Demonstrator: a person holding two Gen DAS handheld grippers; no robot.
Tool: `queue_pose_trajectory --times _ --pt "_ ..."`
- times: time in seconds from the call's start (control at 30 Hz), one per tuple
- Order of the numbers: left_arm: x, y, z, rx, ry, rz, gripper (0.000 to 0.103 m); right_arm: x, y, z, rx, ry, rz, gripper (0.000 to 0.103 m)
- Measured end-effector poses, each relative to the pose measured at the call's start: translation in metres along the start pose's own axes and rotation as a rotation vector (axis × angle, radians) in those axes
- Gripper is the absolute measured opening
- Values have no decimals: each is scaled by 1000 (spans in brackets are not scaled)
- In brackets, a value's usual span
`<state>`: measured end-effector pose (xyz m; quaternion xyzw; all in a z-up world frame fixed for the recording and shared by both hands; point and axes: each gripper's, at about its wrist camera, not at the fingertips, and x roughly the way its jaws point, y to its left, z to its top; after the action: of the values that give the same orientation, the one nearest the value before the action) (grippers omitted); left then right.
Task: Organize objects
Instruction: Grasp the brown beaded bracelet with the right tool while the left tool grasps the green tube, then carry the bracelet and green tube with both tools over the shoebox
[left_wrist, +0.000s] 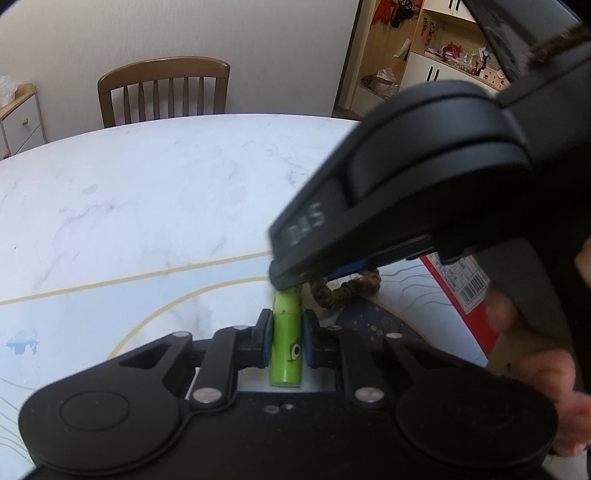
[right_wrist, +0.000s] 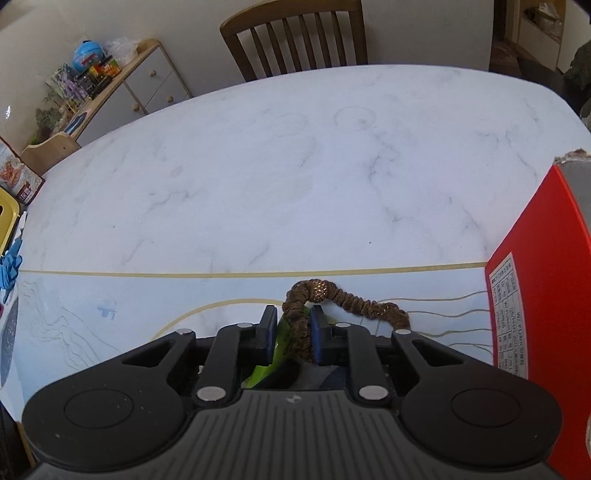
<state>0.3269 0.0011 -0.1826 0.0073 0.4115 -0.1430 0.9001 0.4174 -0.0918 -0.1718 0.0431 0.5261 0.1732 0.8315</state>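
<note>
Left gripper (left_wrist: 286, 341) closed on a green tube (left_wrist: 285, 343), a small rigid cylinder with a printed eye mark, held across its middle between the blue pads (left_wrist: 266, 341) with its long axis running away from the camera. The right gripper (left_wrist: 291, 282), seen from the left wrist view as a dark body reaching in from the upper right, meets the far end of the tube. In the right wrist view, the right gripper (right_wrist: 293, 332) is nearly closed around a brown fabric hair tie (right_wrist: 347, 301) and a strip of green between its pads; whether it pinches the tie alone or the tube as well cannot be told. The rest of the hair tie trails rightward, toward the red box (right_wrist: 535, 295) standing at the right edge of the marble bench (right_wrist: 258, 177).

Handling, by judgement: the tube is light, stiff and smooth, so a mid-body grip is secure but could slip along its axis. The hair tie is soft, stretchy and limp; it is best taken at a bunched section. A person's hand (left_wrist: 535, 354) holds the right tool.
</note>
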Motion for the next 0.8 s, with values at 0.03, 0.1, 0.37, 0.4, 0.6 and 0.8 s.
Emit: queue_pose_trajectory --times 0.03,0.1,0.37,0.4,0.6,0.8 --pt "3 4 3 -4 2 1 14 -1 0 0 -1 -1 -4 14" --pt "-4 2 -3 -14 6 0 14 -2 -1 0 5 -2 -6 11" --pt "-9 16 -1 -45 23 6 14 -21 -3 -1 28 -28 -3 9" --pt "-12 18 0 -50 25 6 14 -26 -3 -2 30 -34 2 9" --pt "-26 26 2 -91 51 -29 14 -54 -2 -9 44 -51 25 9" --pt "-47 23 10 -81 41 -39 14 -85 4 -22 33 -64 48 9"
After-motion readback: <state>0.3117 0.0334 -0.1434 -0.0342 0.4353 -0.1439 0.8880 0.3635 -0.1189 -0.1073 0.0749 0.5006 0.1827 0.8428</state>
